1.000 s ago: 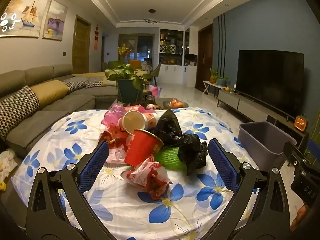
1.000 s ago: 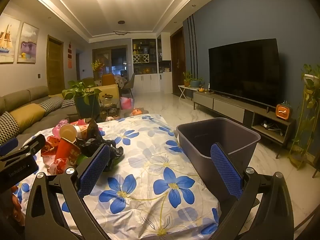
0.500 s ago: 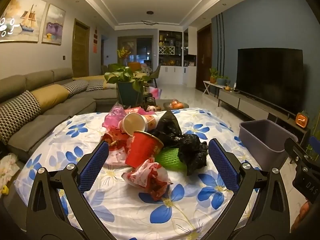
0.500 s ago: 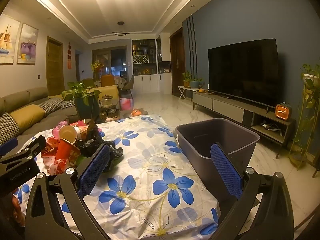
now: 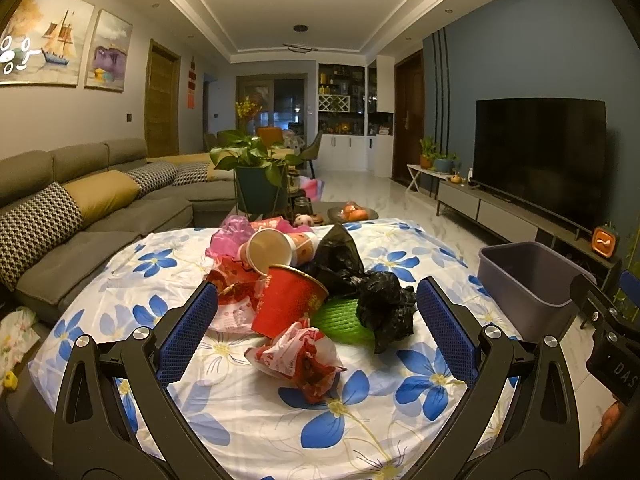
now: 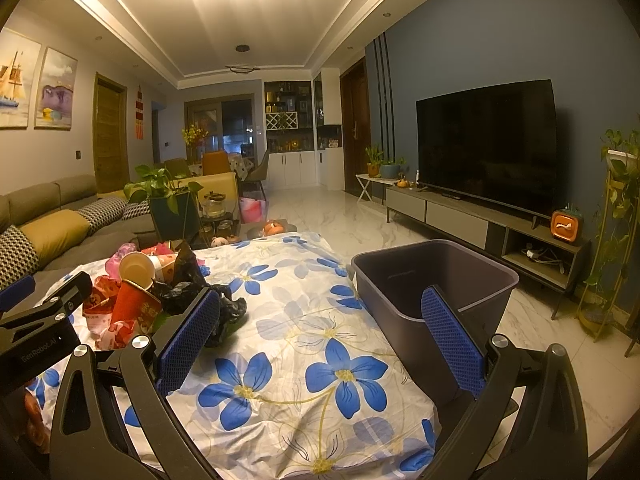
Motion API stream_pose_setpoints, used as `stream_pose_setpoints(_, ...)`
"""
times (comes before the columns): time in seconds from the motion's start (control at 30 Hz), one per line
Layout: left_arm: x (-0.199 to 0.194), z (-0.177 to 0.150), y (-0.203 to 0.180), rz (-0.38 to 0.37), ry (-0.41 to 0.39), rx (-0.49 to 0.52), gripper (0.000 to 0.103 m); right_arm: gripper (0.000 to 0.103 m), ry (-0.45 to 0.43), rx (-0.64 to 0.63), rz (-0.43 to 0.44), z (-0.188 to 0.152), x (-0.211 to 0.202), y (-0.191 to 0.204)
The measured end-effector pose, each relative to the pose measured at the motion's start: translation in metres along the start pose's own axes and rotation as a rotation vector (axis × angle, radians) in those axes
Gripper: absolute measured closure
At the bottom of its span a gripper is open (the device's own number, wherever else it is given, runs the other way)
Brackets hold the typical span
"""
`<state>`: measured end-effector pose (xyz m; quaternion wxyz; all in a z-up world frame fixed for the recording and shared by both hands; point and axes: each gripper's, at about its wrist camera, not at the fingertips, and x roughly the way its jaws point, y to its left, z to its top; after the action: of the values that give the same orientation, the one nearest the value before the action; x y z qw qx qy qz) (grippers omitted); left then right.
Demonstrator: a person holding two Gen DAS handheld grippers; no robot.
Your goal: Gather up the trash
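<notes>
A living room at night: your left gripper [image 5: 316, 320] hangs with its jaws spread wide and empty, framing the heap of trash on the flowered tablecloth [image 5: 248, 408]. Compared with 1 second ago almost nothing has shifted; the view has crept only slightly, the pile sitting a touch lower between the blue pads [image 5: 188, 332], and every piece lies where it lay. That reads as a slow line-up, not yet a grab, so by this judgement the task stands at its start. The crumpled red-and-white wrapper [image 5: 300, 356] lies nearest you, just in front of the red paper cup [image 5: 288, 306], which tilts against a tipped beige cup [image 5: 270, 250]. A black plastic bag [image 5: 372, 300] slumps to the right over a green mesh piece [image 5: 344, 316], and pink plastic [image 5: 228, 236] sits at the back. Your right gripper [image 6: 320, 336] is likewise wide open and holding nothing, poised above the near cloth with the grey bin [image 6: 436, 284] just beside the table's right edge; as far as can be seen, the bin holds nothing. The wrapper looks the likeliest first pick: light, crushable and clear of the stack. Closing on the red cup instead could topple the beige cup leaning on it.
</notes>
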<state>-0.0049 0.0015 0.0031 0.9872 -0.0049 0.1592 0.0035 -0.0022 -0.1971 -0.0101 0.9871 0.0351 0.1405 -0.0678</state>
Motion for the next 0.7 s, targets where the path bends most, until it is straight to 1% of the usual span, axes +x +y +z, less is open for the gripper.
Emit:
stream_pose_setpoints(0.03,0.003,-0.0008,-0.0058,0.004,0.001,0.008,0.005,0.005,0.0,-0.001,0.0,-0.0001,0.0004,0.0001)
stream_pose_setpoints(0.37,0.0011,0.0011,-0.0085,-0.001,0.002,0.011,0.005,0.005,-0.004,0.0,-0.001,-0.0015,0.0,0.0003)
stream_pose_setpoints(0.43,0.0031,0.0001,-0.0068,0.0,0.002,0.011,0.005,0.005,-0.002,-0.001,-0.002,0.0063,0.0006,-0.0001)
stream_pose_setpoints(0.7,0.0024,0.0013,-0.0091,-0.002,0.001,0.009,0.005,0.005,-0.006,0.0,-0.002,0.0027,-0.0003,-0.0004)
